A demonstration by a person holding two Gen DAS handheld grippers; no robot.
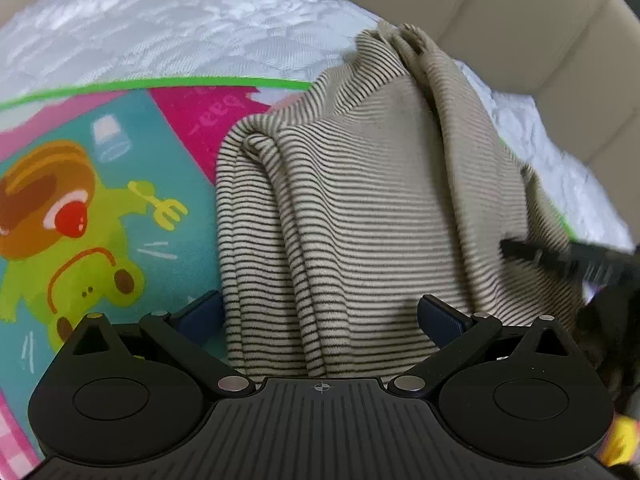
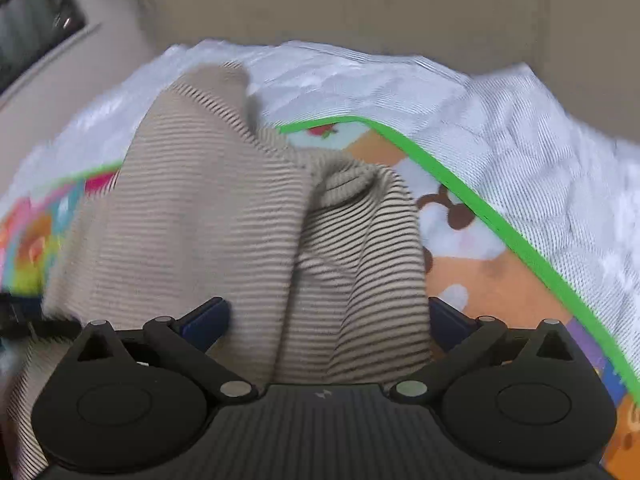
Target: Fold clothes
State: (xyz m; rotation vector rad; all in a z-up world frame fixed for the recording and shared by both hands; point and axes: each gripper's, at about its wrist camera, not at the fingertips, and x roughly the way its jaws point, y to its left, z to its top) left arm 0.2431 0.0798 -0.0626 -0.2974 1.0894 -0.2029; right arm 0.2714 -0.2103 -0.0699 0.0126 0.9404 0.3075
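Observation:
A beige garment with thin dark stripes [image 1: 360,208] lies bunched in folds on a colourful cartoon mat [image 1: 120,200]. My left gripper [image 1: 320,316] is open, its blue pads wide apart with the garment's near folds between them. The other gripper's black finger [image 1: 560,260] shows at the right edge of the left wrist view. In the right wrist view the same garment [image 2: 240,248] is blurred and bunched between my right gripper's [image 2: 328,320] spread blue pads. The right gripper is open. The cloth lies between the pads, which do not squeeze it.
The mat [image 2: 500,280] has a green border and lies on a white quilted bed cover [image 2: 520,128]. A beige padded headboard [image 1: 500,20] rises behind the bed. A dark window or screen [image 2: 32,32] is at the far left.

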